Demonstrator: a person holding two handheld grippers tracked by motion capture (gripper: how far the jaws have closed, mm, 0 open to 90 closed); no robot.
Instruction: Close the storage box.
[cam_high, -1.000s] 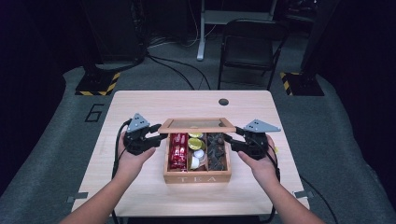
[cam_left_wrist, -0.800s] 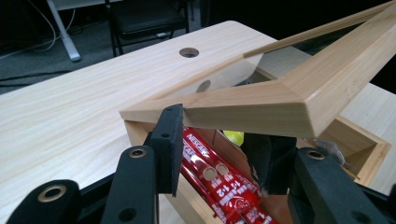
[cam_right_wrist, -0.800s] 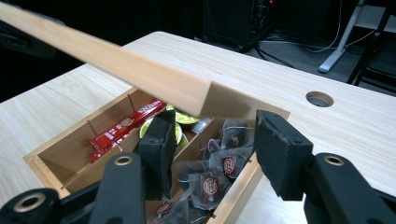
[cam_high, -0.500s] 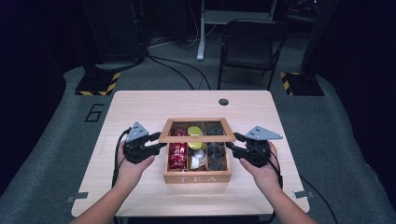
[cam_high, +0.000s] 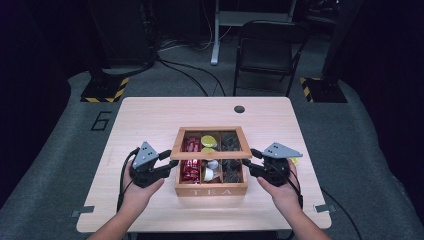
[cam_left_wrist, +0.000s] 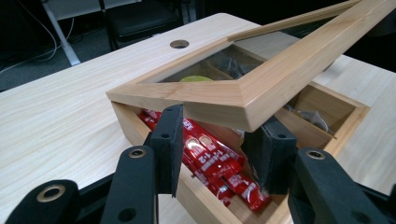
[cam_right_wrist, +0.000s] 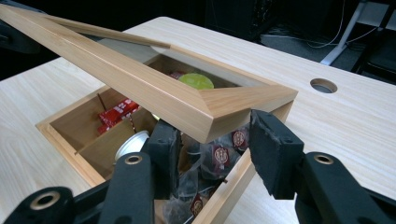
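lid (cam_high: 210, 143) lower vs 1s ago | both claws gripping corners

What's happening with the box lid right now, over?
Left gripper and right gripper each hold a front corner of the lid. Lid half down over the box. Nothing blocking.

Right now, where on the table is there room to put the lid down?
Bare light wooden tabletop lies beyond the wooden tea box, toward the round cable hole, and along the near edge. Beside the box it's crowded by both black grippers.
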